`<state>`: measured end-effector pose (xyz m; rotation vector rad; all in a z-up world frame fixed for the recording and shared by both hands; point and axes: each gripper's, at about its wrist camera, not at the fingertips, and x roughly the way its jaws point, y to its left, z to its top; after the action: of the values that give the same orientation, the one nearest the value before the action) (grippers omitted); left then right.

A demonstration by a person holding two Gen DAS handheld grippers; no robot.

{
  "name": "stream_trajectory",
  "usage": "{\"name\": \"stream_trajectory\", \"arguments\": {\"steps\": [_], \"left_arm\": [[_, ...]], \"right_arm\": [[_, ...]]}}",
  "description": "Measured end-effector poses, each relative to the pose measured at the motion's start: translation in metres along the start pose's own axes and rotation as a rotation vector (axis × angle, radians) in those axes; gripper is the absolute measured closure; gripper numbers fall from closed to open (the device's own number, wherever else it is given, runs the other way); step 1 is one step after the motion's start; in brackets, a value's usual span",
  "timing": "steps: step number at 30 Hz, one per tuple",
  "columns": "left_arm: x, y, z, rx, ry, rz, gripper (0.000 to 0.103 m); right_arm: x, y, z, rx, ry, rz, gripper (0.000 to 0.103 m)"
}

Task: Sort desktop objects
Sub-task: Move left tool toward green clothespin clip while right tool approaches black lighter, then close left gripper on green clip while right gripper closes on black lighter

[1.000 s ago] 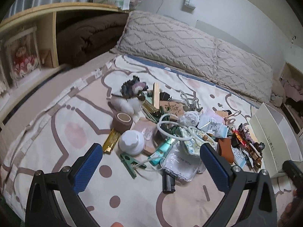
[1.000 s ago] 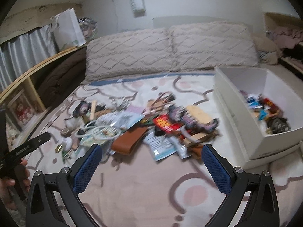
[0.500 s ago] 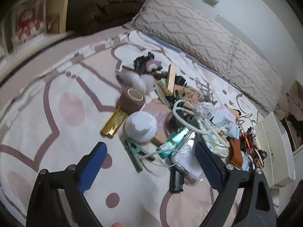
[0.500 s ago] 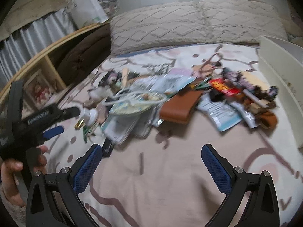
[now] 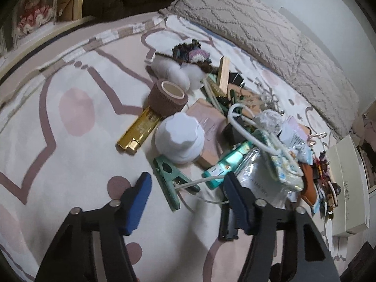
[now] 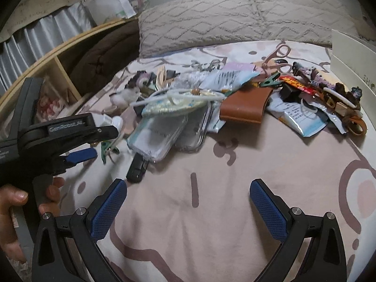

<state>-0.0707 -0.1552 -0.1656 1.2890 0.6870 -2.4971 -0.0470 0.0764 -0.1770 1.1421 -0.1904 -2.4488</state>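
Closing on green plastic clothes peg (image 5: pixel 169 180) w/ left gripper (image 5: pixel 185 183); jaws narrowing, not yet clamped. Right gripper (image 6: pixel 188 199) jaws apart, empty. Next: clamp w/o snagging white cord (image 5: pixel 199 182).

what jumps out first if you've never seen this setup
A jumble of small objects lies across the bed cover, with a brown wallet in its middle. At its near edge the left gripper, jaws just narrowing but not yet pressing, straddles a green clothespin. The right gripper hangs open over bare cover.
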Motion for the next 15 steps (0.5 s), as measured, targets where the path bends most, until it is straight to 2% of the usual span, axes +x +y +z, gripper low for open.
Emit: {"name": "stream_trajectory", "arguments": {"steps": [7, 15], "left_arm": [[0.0071, 0.0013, 0.001, 0.011, -0.02, 0.049, 0.056], [0.0072, 0.0003, -0.0004, 0.05, -0.025, 0.064, 0.065]], "right_arm": [[0.0042, 0.0021, -0.004, -0.037, 0.024, 0.0, 0.0], [0.0082, 0.0071, -0.005, -0.06, 0.059, -0.012, 0.0]]}}
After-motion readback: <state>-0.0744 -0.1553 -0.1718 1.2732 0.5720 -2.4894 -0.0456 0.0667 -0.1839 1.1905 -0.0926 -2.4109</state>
